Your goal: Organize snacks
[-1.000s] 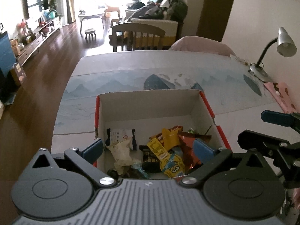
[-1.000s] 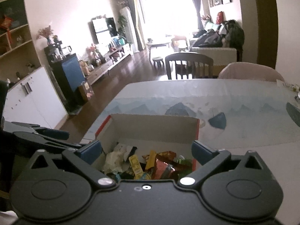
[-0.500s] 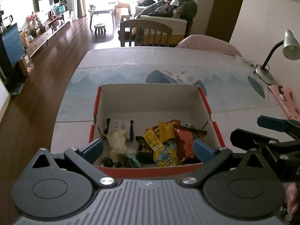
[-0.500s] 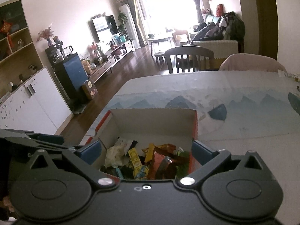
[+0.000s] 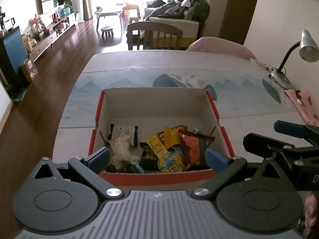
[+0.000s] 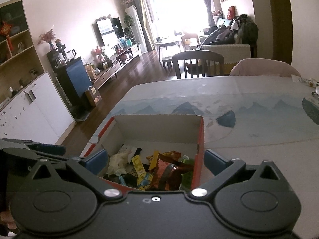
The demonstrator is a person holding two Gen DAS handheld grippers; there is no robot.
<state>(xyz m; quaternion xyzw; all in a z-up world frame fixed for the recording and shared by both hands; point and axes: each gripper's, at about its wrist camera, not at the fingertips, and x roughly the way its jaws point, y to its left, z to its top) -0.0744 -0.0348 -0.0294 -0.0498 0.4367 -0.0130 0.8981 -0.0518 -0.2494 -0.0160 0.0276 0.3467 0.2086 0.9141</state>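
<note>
An open cardboard box (image 5: 155, 103) with red outer sides stands on the table and shows in the right wrist view too (image 6: 159, 127). Several snack packets (image 5: 171, 149) lie in its near half, among them a yellow Minions packet (image 5: 169, 163) and a crumpled white wrapper (image 5: 121, 149); they also show in the right wrist view (image 6: 159, 167). My left gripper (image 5: 157, 159) is open and empty, just before the box's near wall. My right gripper (image 6: 155, 163) is open and empty, at the box's near right corner; it shows at the right of the left wrist view (image 5: 283, 139).
The table (image 5: 179, 73) has a pale cloth with blue mountains. A desk lamp (image 5: 295, 55) and a pink cloth (image 5: 303, 103) are at the right edge. Chairs (image 5: 153, 33) stand at the far side. The table's left edge drops to a wooden floor (image 5: 49, 69).
Both grippers have drawn back and up from the box, so its near wall and more of the table now show. Both stay open and empty.
</note>
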